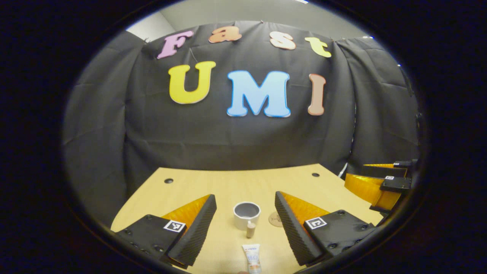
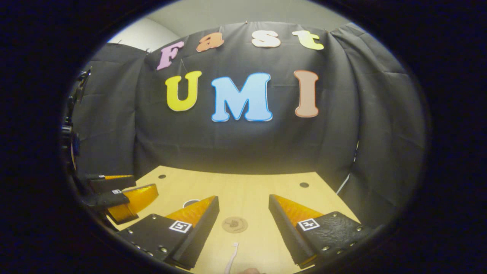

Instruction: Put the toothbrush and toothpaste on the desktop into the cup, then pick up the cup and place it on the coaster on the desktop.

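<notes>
Both grippers (image 1: 245,213) (image 2: 243,215) hover with fingers apart and empty; a skewed grasp on the toothpaste (image 1: 252,258) could topple the nearby cup (image 1: 246,214).

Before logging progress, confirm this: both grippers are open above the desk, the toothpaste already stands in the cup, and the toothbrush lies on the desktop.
One detail is wrong: the toothpaste lies flat on the desk in front of the empty cup, as the left gripper view shows. The left gripper, right gripper and toothbrush are as stated.
</notes>
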